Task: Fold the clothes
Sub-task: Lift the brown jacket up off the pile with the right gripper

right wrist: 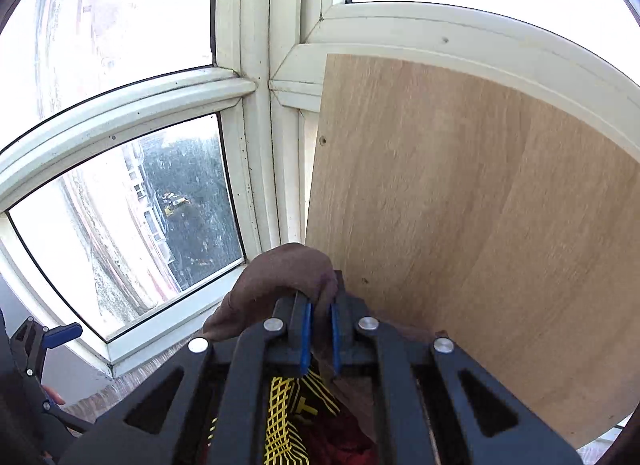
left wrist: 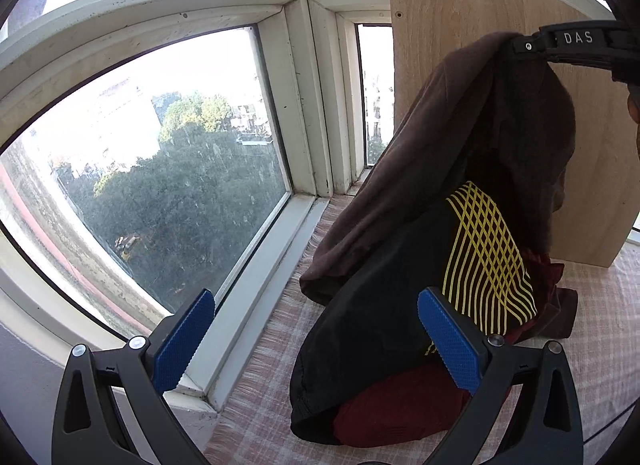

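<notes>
Right hand-held gripper clamps the brown garment, lifted off the pile on the bench; left hand-held gripper open, empty. Soft, limp, light; pinch edge or corner.

A white-framed window with dusty glass panes looks out on green treetops and pale buildings. A light wooden board stands upright against the window frame, its lower edge on a pink-and-white checked woven cloth that covers the surface below the sill.
</notes>
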A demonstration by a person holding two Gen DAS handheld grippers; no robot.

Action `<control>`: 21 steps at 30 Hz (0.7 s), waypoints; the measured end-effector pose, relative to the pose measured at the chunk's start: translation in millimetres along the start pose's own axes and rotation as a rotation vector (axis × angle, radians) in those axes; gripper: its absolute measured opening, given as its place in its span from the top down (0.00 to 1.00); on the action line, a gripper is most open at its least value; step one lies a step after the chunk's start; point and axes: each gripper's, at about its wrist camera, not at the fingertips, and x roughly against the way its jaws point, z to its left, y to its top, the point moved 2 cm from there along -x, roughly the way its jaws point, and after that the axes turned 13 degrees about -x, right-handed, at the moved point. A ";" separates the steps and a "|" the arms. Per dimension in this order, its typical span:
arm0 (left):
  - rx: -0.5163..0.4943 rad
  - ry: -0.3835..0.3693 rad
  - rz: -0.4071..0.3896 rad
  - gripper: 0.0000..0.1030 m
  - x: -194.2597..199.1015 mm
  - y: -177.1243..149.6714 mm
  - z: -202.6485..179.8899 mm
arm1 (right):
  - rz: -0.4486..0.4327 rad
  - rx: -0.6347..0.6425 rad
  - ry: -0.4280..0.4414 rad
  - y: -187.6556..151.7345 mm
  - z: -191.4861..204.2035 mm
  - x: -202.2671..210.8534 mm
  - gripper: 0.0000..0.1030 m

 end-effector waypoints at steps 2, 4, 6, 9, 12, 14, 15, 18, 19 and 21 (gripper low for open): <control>0.001 0.007 -0.003 0.00 6.5 -2.1 4.4 | -0.036 0.028 -0.010 27.3 13.2 10.9 0.93; 0.005 0.016 -0.011 0.00 14.5 -2.4 10.2 | -0.070 0.036 -0.008 53.1 26.6 27.9 0.93; 0.009 0.025 -0.026 0.01 23.3 -0.9 17.0 | -0.115 0.063 -0.026 68.5 46.6 41.5 0.93; 0.004 0.041 -0.056 0.00 37.2 3.9 24.0 | -0.177 0.087 -0.046 104.3 57.3 71.9 0.93; 0.002 0.046 -0.077 0.00 48.4 7.8 27.9 | -0.249 0.099 -0.066 139.9 67.3 100.1 0.93; 0.003 0.041 -0.084 0.01 53.7 9.4 28.5 | -0.300 0.104 -0.079 158.5 73.6 122.4 0.93; 0.003 0.039 -0.088 0.00 56.4 9.7 28.6 | -0.325 0.108 -0.091 167.3 76.5 135.0 0.93; -0.009 0.033 -0.098 0.00 66.0 9.8 27.5 | -0.371 0.098 -0.103 187.1 79.1 169.9 0.93; -0.013 0.033 -0.102 0.00 68.8 9.4 27.2 | -0.375 0.090 -0.098 191.3 78.0 180.0 0.93; -0.019 0.034 -0.109 0.00 74.3 8.8 26.7 | -0.353 0.080 -0.099 194.0 72.1 195.9 0.93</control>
